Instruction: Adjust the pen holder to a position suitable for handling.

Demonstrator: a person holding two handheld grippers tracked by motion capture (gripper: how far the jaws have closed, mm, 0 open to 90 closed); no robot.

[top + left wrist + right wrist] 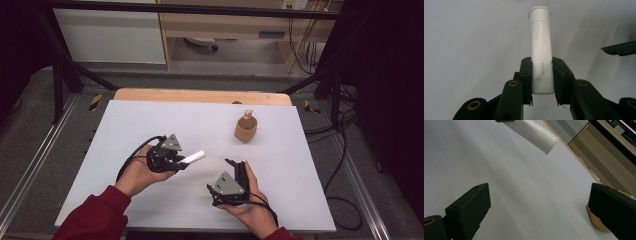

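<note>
A white tube (540, 52) with a flared cap sticks out of my left gripper (541, 82), whose jaws are shut on its lower end. In the high view the white tube (195, 157) points to the right from the left gripper (172, 159), held above the white table sheet (150, 120). My right gripper (240, 170) stands open near the front edge with nothing between its jaws. Its own view shows the tube's cap (541, 137) at the top and its two black pads (471, 202) far apart. A tan wooden cup (246, 129) with something standing in it sits at the back right.
The white sheet covers a wooden table whose bare back edge (200, 96) shows beyond it. Black frame bars (65, 70) and cables (340, 150) lie around the table on the floor. Part of the tan cup (599, 222) shows behind the right jaw.
</note>
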